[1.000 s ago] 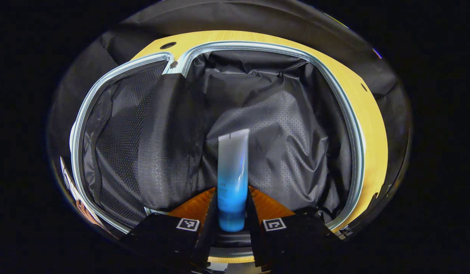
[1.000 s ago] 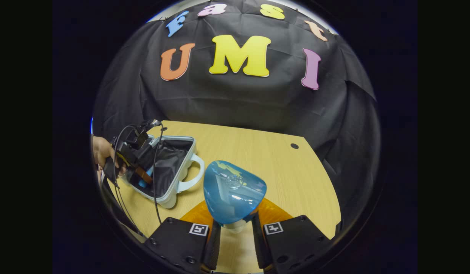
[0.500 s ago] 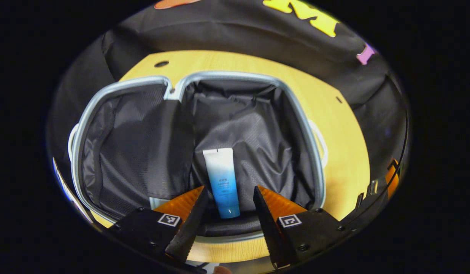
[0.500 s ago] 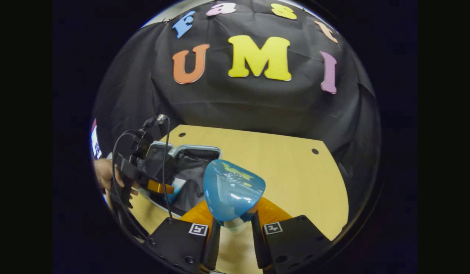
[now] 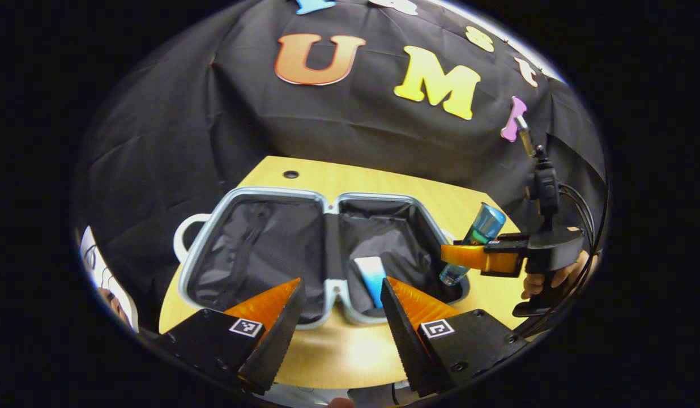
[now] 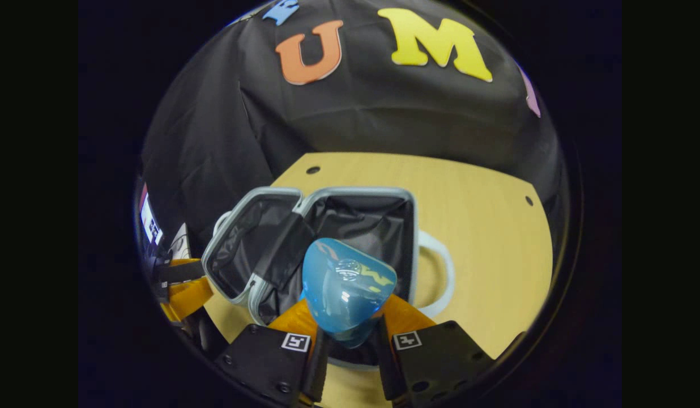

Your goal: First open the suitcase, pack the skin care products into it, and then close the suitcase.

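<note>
Tube (image 5: 371, 273) flat on crinkled suitcase (image 5: 254, 198) lining.

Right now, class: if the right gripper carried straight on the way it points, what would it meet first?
Probably the dark lining of the open suitcase. The right gripper, shut on the blue bottle, points into the case's right half; depth is unclear, so the bottle might touch first.

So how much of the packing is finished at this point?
The pale blue hard-shell suitcase lies open on the wooden table, and a white-and-blue squeeze tube already rests in its right half. The left gripper is open. The right gripper holds a translucent blue bottle over the case. Dropping that bottle in and closing the lid remain.
</note>
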The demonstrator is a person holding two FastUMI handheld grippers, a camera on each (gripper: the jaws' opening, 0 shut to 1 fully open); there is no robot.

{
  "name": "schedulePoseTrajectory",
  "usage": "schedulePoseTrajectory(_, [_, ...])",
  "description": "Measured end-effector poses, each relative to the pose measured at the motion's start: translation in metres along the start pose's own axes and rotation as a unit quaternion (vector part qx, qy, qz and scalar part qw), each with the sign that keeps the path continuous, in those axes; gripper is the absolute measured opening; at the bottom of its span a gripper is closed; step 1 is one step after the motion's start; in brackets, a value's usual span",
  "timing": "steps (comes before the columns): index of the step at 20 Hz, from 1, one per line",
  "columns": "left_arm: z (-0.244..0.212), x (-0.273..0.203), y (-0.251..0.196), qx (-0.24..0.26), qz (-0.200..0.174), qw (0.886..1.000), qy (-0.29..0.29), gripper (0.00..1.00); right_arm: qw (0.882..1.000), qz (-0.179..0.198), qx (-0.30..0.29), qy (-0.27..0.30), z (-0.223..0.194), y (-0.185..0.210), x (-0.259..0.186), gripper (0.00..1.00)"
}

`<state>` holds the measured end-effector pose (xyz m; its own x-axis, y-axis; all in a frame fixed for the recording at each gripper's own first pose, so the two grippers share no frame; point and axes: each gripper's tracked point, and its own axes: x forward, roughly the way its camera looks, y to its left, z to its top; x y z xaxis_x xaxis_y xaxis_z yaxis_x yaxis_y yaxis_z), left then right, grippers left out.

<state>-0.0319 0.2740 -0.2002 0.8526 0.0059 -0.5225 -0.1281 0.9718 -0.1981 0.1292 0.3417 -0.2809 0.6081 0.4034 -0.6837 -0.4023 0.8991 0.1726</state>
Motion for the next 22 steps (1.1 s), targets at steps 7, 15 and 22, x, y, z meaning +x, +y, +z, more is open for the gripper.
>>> schedulePoseTrajectory(7, [-0.042,-0.025,0.077,-0.095,0.082,0.992,0.011,0.86,0.996,-0.041,0.013,0.079,-0.033,0.008,0.044,0.36])
schedulePoseTrajectory(15, [-0.021,-0.033,0.160,-0.129,0.153,0.980,-0.024,0.86,0.990,-0.075,0.052,0.104,-0.022,-0.007,0.080,0.38])
schedulePoseTrajectory(22, [-0.013,-0.016,0.204,-0.191,0.179,0.964,-0.048,0.86,0.988,-0.082,0.076,0.108,-0.022,-0.006,0.085,0.43])
